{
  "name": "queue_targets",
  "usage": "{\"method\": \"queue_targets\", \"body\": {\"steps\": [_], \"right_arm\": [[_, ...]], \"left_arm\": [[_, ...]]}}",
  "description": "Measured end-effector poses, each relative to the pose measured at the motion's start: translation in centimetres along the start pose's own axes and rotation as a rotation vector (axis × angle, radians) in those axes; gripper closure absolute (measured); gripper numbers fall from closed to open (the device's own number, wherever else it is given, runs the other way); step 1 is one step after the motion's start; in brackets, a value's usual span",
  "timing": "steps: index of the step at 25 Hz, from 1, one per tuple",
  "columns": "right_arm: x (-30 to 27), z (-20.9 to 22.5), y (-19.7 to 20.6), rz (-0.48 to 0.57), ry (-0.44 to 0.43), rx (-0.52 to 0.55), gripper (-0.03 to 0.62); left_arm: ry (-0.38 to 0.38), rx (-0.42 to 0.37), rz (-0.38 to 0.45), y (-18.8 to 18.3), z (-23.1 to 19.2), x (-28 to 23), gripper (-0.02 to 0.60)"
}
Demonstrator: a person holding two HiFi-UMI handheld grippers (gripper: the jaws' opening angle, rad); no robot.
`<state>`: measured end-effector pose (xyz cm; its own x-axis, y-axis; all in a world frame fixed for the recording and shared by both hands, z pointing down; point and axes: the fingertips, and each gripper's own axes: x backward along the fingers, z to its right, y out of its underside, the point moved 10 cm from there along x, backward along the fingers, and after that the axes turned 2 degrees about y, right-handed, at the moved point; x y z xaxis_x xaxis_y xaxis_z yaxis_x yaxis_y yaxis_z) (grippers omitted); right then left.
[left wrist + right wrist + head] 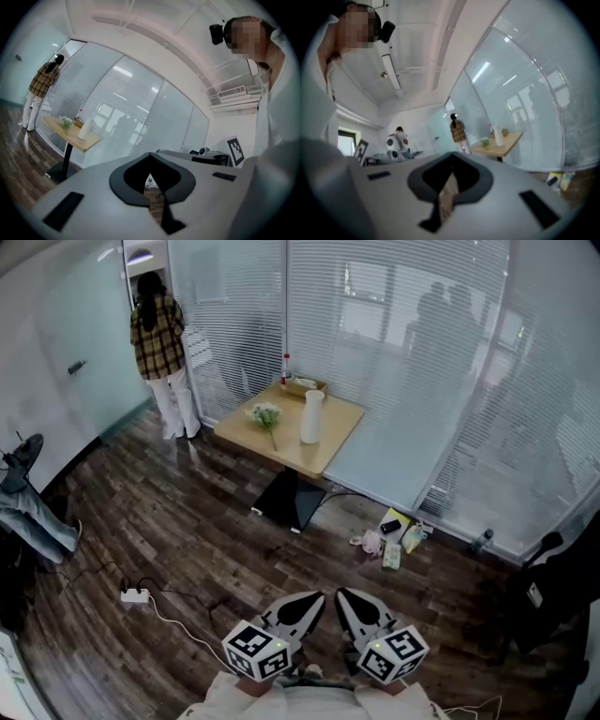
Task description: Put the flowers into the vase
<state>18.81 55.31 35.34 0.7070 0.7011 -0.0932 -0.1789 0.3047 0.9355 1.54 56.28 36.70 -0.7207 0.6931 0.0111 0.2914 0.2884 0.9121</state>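
- Left gripper (315,598) and right gripper (343,596) are held level and side by side, well short of the desk (337,432). Fingers (93,201) on both are closed together, nothing held.
- The wearer's sleeves (234,704) are cut off at the frame bottom. Small items at the desk's far edge are too small to identify.
- Flowers (266,415) lie flat on the desk. In the head view they are left of the upright white vase (311,416), not touching it.
- The desk stands on a dark wood floor (187,521) against a glass wall with blinds (403,352). A person in a plaid shirt (157,334) stands left of the desk, facing away.

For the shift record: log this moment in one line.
task: not begun | left claw: shut, empty | right claw: shut, empty | flowers: lying on table, apart from vase | vase: upright, across the room
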Motion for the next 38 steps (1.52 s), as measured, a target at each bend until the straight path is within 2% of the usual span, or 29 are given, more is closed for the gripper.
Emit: {"method": "queue_targets", "body": {"steps": [7,12,17,21,27,35,38], "right_arm": [[1.7,2.1,0.0,0.006,0.034,-0.038,0.582],[1.9,3.9,0.5,-0.017,0.037,-0.040,0.582],[1.0,4.6,0.1,-0.036,0.023,0.011,0.582],[-1.1,5.7,-0.1,-0.047,0.012,0.019,0.582],[-7.0,8.5,-0.4,-0.062,0.001,0.032,0.581],[-18.1,11.6,-5.1,0.004,0.000,0.074,0.582],[-21.8,12.3,-5.8,0.001,0.000,0.077,0.580]], "left_arm": [[0.012,0.034,-0.005,1.3,0.8,-2.4,0.573],[-0.032,0.011,-0.002,2.8,1.4,-3.0,0.573],[-0.080,-0.023,0.000,2.1,0.3,-3.9,0.572],[-0.117,-0.057,-0.032,1.7,-1.4,-5.4,0.572],[-0.074,-0.067,-0.019,-0.2,-6.9,-8.3,0.573],[-0.033,-0.105,0.003,-6.8,-16.8,-12.6,0.573],[-0.012,-0.096,-0.002,-8.5,-20.5,-13.8,0.573]]}}
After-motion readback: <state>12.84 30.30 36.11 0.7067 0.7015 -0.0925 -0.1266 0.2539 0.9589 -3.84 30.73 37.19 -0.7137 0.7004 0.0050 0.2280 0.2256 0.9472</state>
